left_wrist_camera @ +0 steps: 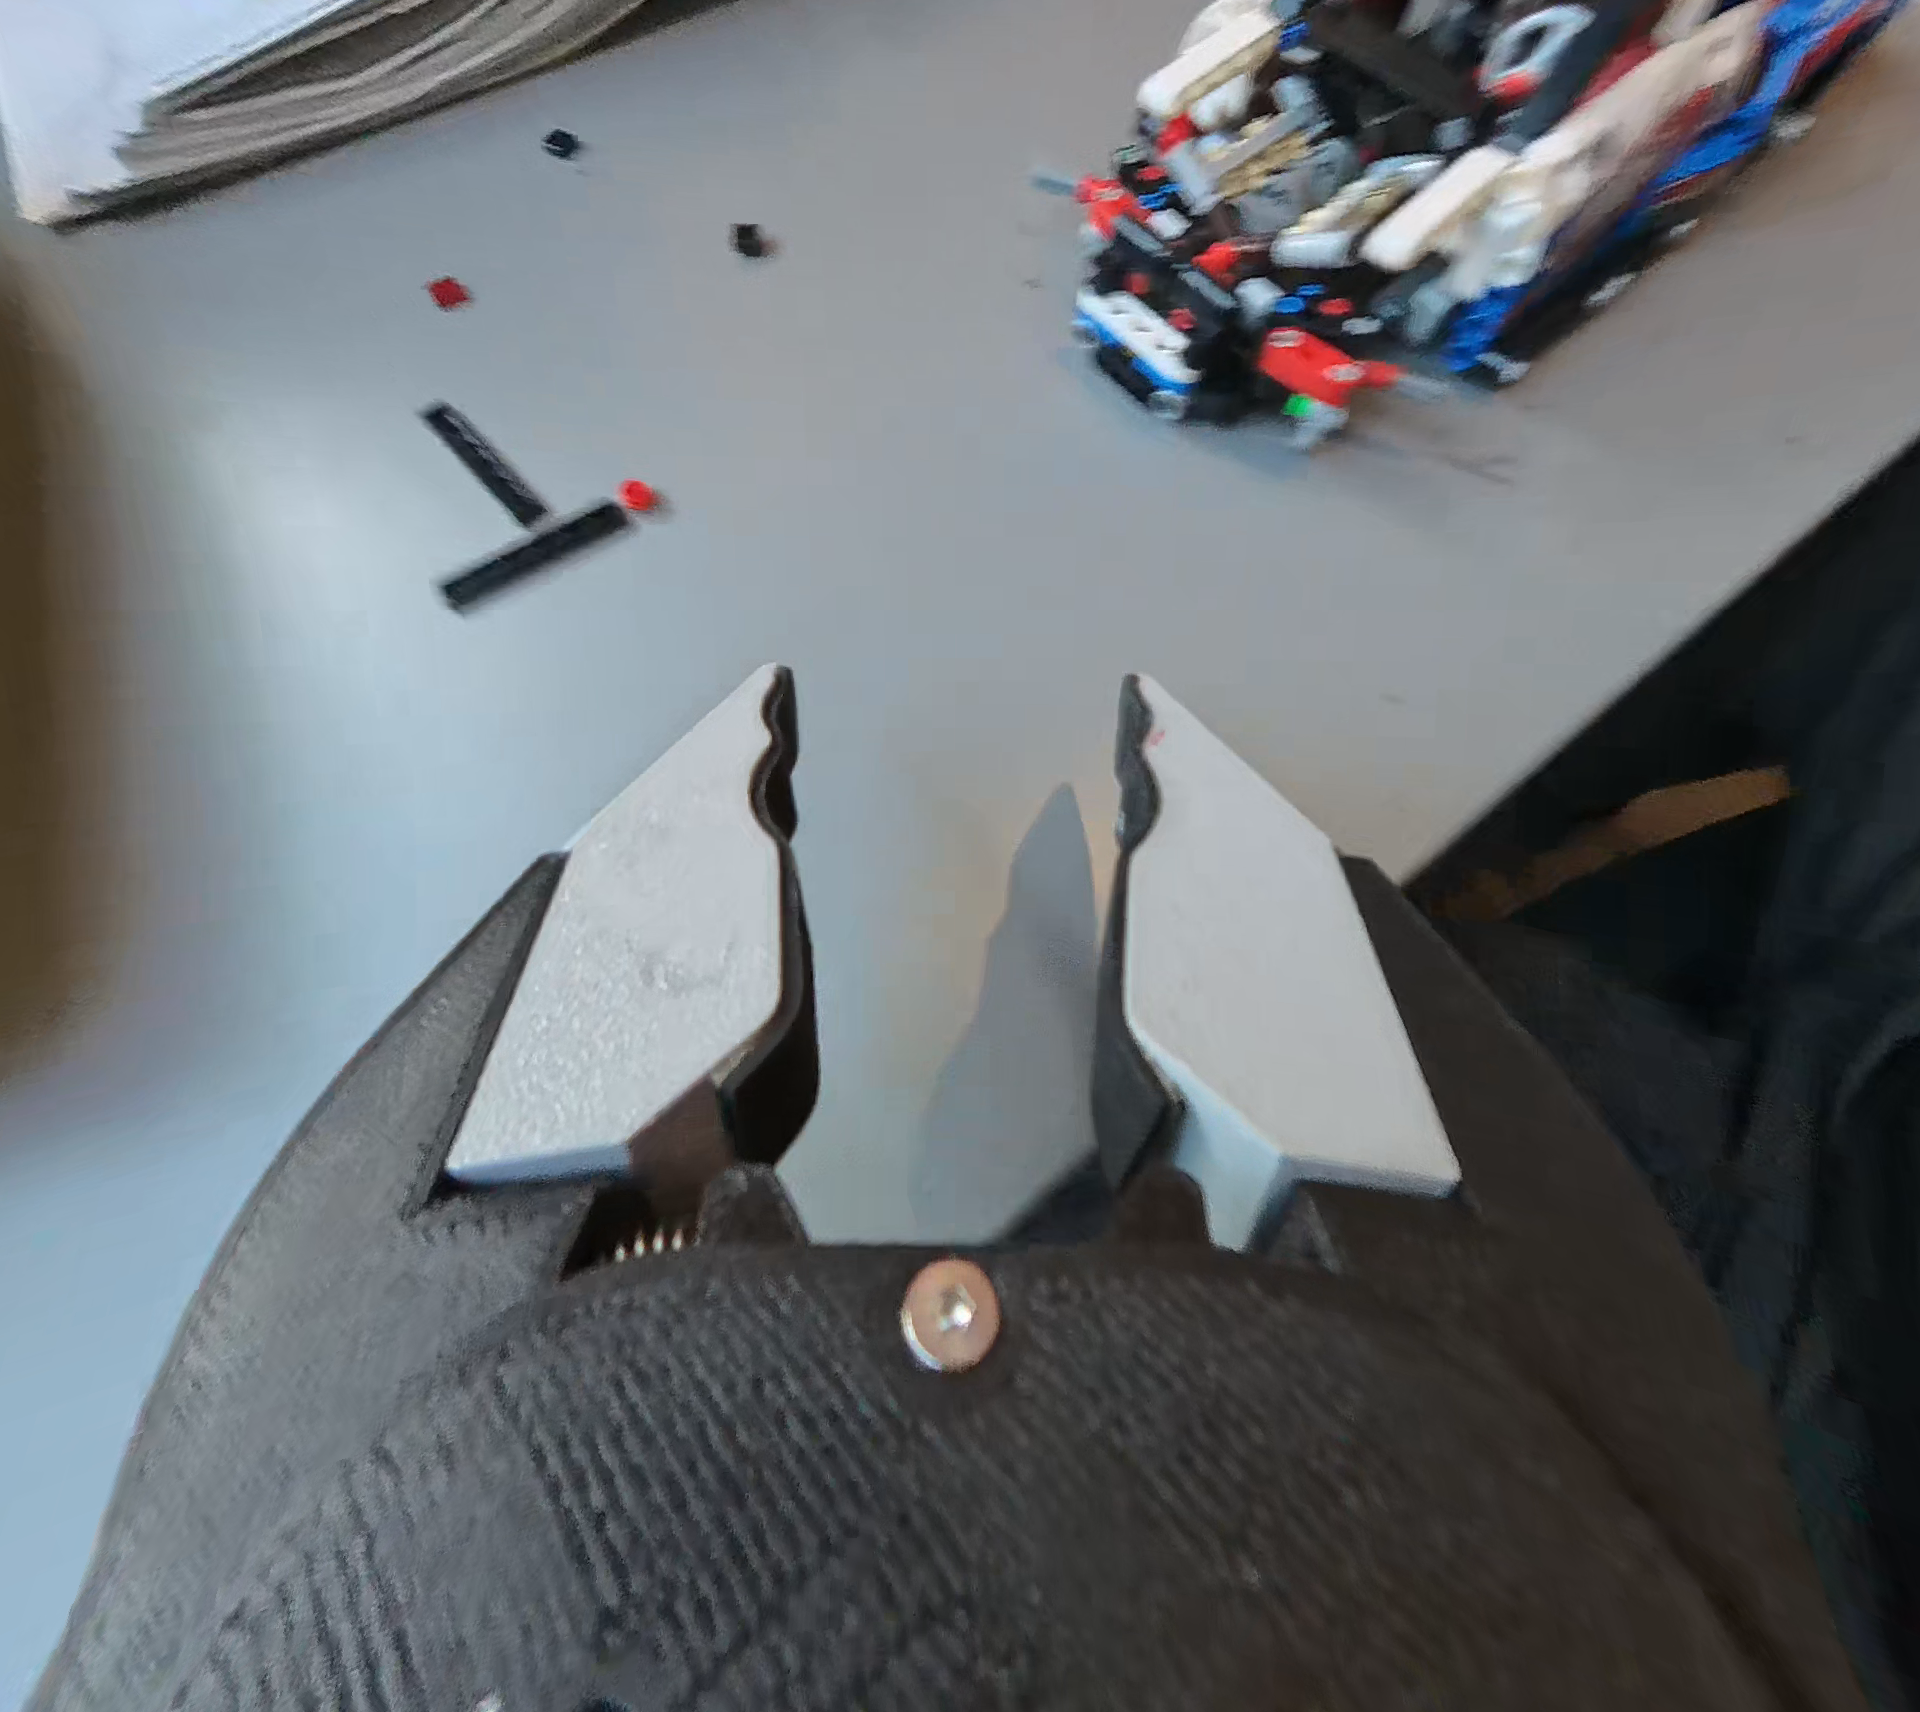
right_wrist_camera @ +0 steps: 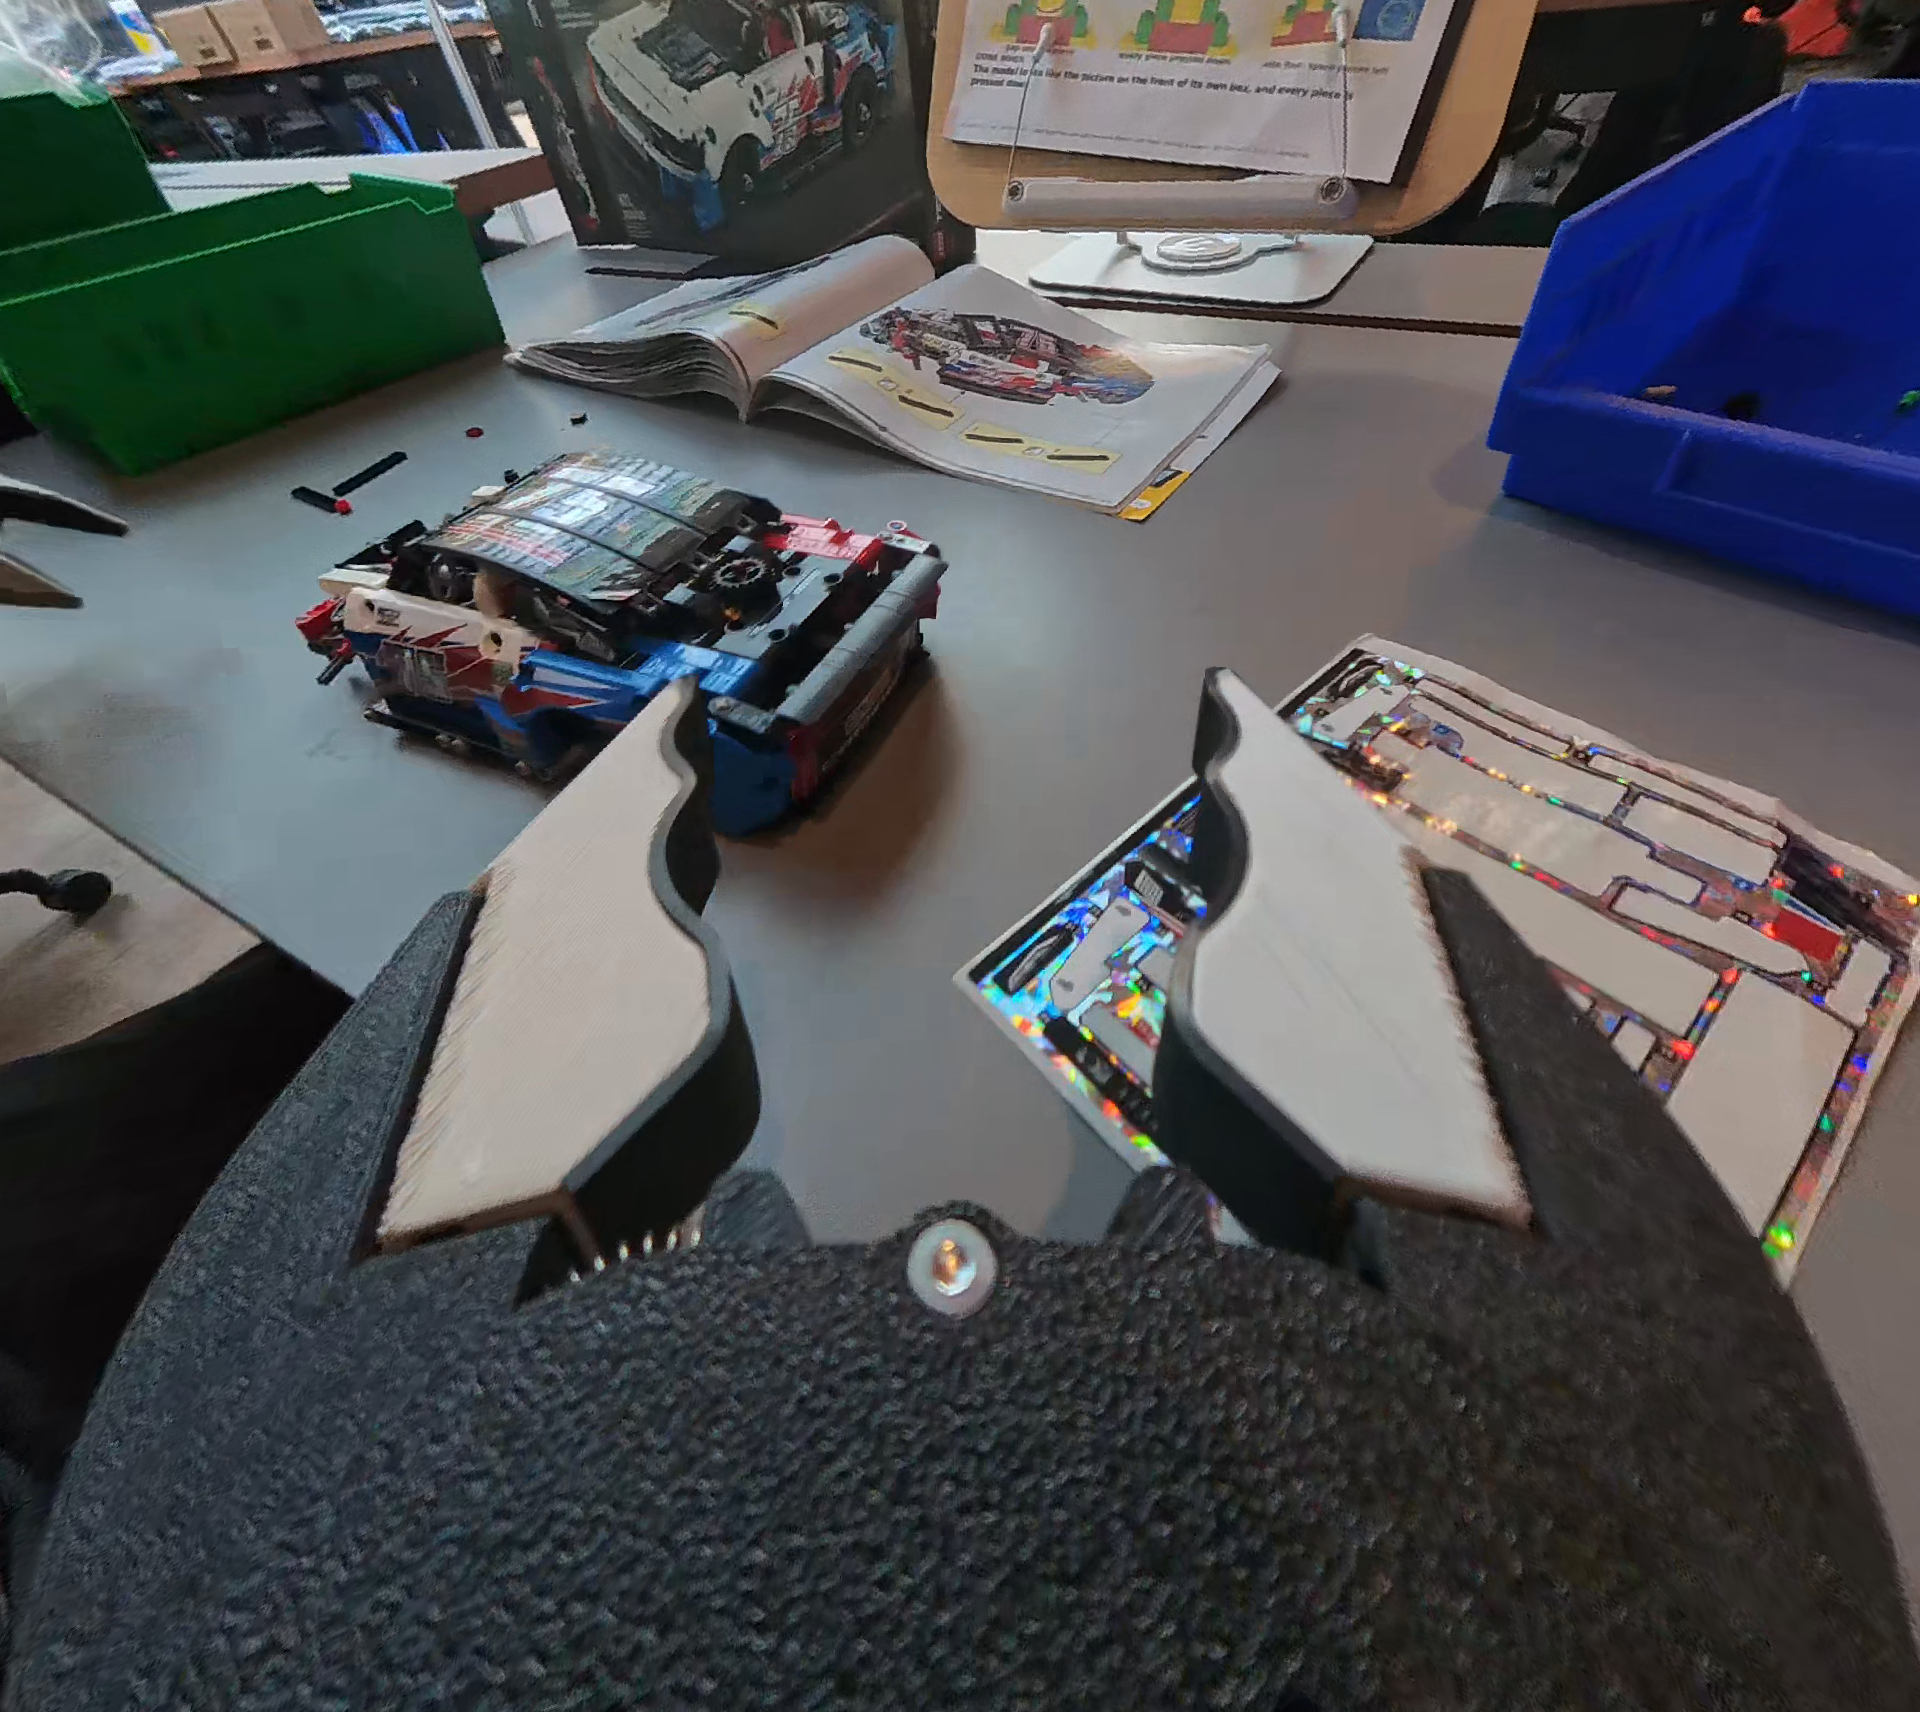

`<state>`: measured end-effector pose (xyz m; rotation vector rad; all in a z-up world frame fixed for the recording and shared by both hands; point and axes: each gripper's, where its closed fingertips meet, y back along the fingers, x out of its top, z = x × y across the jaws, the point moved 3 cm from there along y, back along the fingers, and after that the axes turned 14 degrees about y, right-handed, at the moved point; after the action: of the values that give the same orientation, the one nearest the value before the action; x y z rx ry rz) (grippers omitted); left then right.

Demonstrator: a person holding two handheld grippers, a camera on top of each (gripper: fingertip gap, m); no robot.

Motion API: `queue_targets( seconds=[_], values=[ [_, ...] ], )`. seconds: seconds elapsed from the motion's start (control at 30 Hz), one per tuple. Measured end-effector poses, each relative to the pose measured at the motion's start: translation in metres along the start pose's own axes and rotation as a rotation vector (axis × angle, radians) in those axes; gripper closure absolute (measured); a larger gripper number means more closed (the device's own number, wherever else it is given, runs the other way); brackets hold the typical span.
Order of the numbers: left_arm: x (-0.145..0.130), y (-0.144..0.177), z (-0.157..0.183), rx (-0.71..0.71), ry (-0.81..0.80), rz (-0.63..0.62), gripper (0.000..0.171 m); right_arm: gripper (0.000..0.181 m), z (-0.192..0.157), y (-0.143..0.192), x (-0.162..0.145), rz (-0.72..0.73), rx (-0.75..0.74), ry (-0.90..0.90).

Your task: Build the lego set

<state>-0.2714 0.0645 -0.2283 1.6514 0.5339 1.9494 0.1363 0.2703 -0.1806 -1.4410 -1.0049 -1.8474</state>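
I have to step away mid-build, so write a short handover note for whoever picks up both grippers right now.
Left gripper: open, empty, above bare table.
Right gripper: open, empty, between the car model and the sticker sheet.
Loose parts lie left of the car: two black beams, small red pieces and small black pieces.
The instruction booklet lies open behind the car.
Done: most of the body.
Left: the front end looks unfinished; loose parts and some stickers remain.
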Motion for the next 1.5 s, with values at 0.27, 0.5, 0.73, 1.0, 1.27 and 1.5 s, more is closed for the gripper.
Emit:
queue_targets(
  seconds=[0.27,0.5,0.73,1.0,1.27,1.5],
  values=[
    [0.041,-0.043,-0.103,-0.045,-0.227,-0.24,0.113,0.103,0.016,-0.029,0.015,-0.007,0.078,0.102],
    [0.031,-0.056,-0.114,-0.135,-0.186,-0.282,0.115,0.099,0.037,-0.064,0.024,-0.032,0.066,0.22],
    [0.029,-0.053,-0.113,-0.209,-0.273,-0.359,0.123,0.104,0.049,-0.08,0.024,0.039,0.108,0.123],
    [0.024,-0.047,-0.11,-0.204,-0.301,-0.391,0.167,0.114,0.05,-0.06,0.041,0.146,0.1,0.081],
    [0.009,-0.031,-0.097,-0.171,-0.164,-0.337,0.168,0.116,0.027,-0.031,0.053,0.186,0.152,0.075],
    [0.02,-0.007,-0.008,-0.406,0.14,-0.269,0.167,0.129,-0.086,-0.022,0.065,0.224,0.47,0.198]
  ],
)
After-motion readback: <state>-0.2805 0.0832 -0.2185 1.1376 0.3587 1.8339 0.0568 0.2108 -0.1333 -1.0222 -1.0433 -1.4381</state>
